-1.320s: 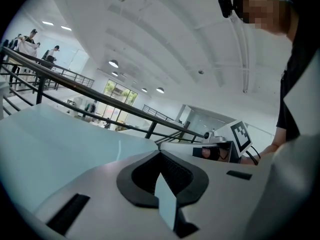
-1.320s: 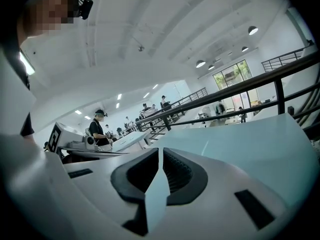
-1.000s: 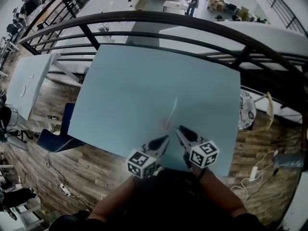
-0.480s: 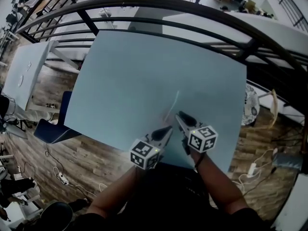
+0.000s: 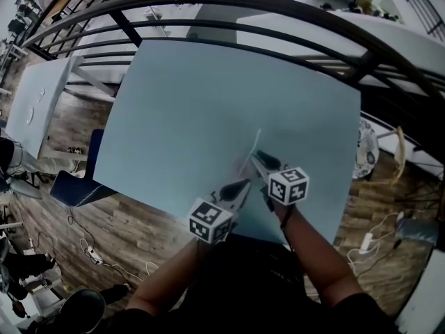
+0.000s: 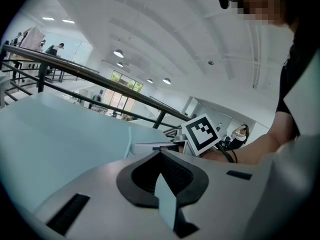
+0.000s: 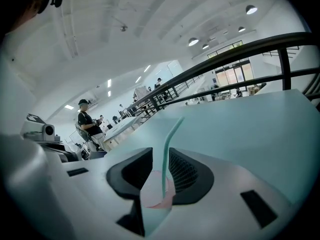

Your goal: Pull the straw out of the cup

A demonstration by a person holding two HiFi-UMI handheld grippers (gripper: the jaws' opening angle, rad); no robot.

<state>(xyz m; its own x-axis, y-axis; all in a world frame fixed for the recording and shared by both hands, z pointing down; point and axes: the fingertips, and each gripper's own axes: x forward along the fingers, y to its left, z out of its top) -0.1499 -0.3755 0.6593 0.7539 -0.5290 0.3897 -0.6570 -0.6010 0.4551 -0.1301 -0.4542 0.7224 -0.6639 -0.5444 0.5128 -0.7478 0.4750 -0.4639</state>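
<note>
A thin teal straw [image 5: 252,152] slants over the light blue table [image 5: 195,103] near its front edge. In the right gripper view the straw [image 7: 167,149] rises out of a small clear cup with a pink rim [image 7: 156,191], which sits between the jaws. My right gripper [image 5: 256,157] [image 7: 160,159] is shut on that cup. My left gripper [image 5: 245,184] [image 6: 160,156] hovers just left of it, open, with nothing between its pads. The left gripper view shows the right gripper's marker cube [image 6: 201,134] and the straw [image 6: 129,134] ahead. In the head view the cup is hard to make out.
A dark metal railing [image 5: 278,19] curves round the table's far side. A blue chair [image 5: 76,186] and a second pale table [image 5: 35,110] stand to the left. Cables lie on the wooden floor [image 5: 375,235] at the right. People stand far off [image 7: 85,119].
My right gripper has moved forward along the straw and now has the cup between its jaws. The left gripper edged forward a little. The head view shifted slightly.
</note>
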